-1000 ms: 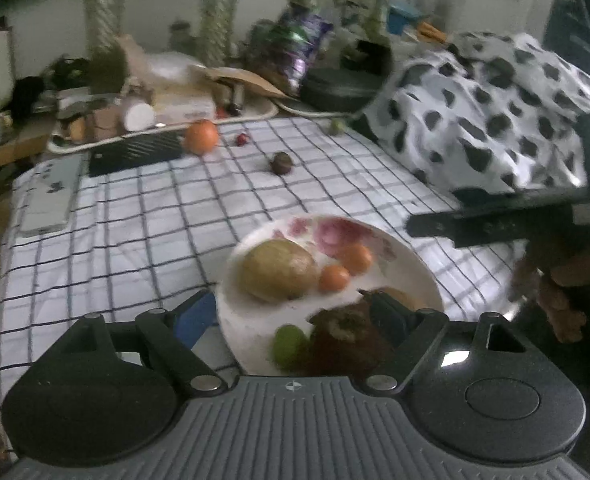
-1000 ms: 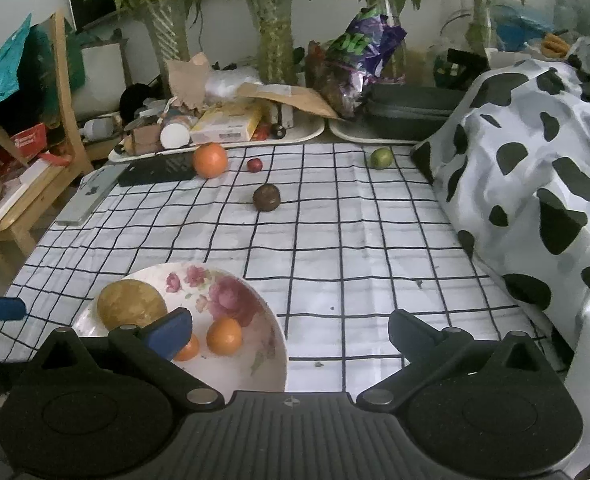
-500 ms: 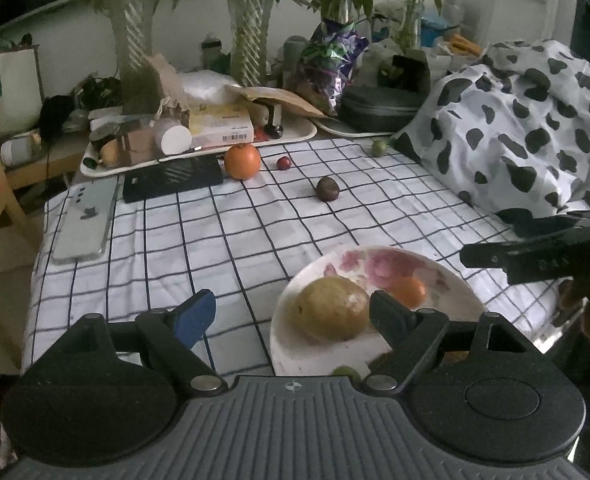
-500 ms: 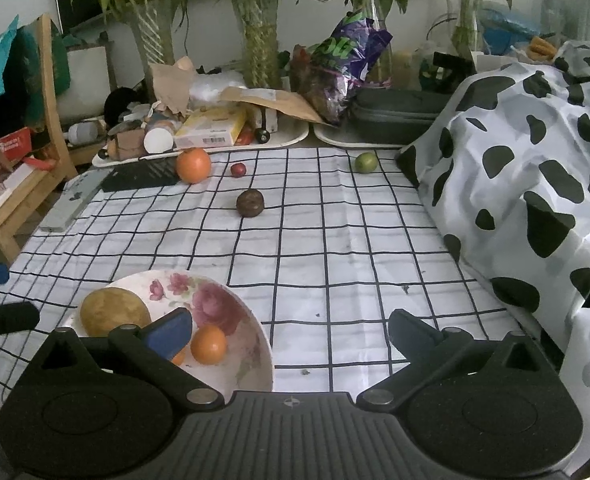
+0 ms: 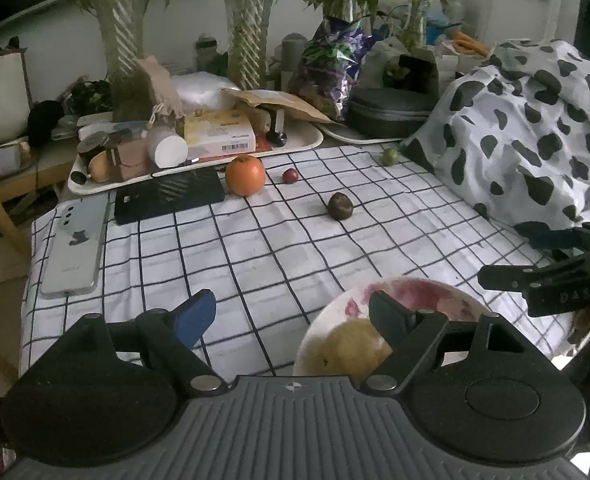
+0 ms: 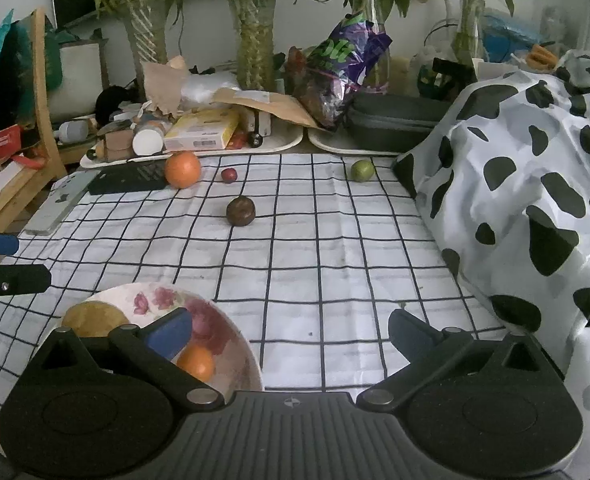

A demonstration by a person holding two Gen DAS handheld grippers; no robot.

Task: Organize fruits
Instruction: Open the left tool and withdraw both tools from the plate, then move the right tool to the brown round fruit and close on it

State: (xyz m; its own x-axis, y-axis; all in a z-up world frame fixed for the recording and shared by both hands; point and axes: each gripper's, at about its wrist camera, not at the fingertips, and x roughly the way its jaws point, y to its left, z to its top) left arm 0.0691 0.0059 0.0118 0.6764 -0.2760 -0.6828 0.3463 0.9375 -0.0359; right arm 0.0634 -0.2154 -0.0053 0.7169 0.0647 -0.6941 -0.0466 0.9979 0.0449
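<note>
A flowered plate (image 6: 231, 340) near the table's front edge holds a yellow-brown pear (image 6: 89, 318) and a small orange fruit (image 6: 197, 362); the left wrist view shows the plate (image 5: 435, 296) and pear (image 5: 347, 350) too. On the checked cloth farther back lie a large orange (image 5: 245, 175), a small red fruit (image 5: 289, 175), a dark brown fruit (image 5: 340, 205) and a green fruit (image 5: 390, 156). My left gripper (image 5: 291, 312) is open and empty, its right finger over the plate. Above the cloth right of the plate, my right gripper (image 6: 289, 326) is open and empty.
A phone (image 5: 77, 244) and a black case (image 5: 167, 196) lie at the cloth's left. Cluttered trays (image 5: 199, 148), vases with plants and a snack bag (image 6: 341, 68) line the back. A cow-print cover (image 6: 535, 184) rises on the right. A wooden chair (image 6: 45, 120) stands left.
My left gripper has pulled back and to the left from over the plate, so only the pear still shows there. The right gripper has hardly moved.
</note>
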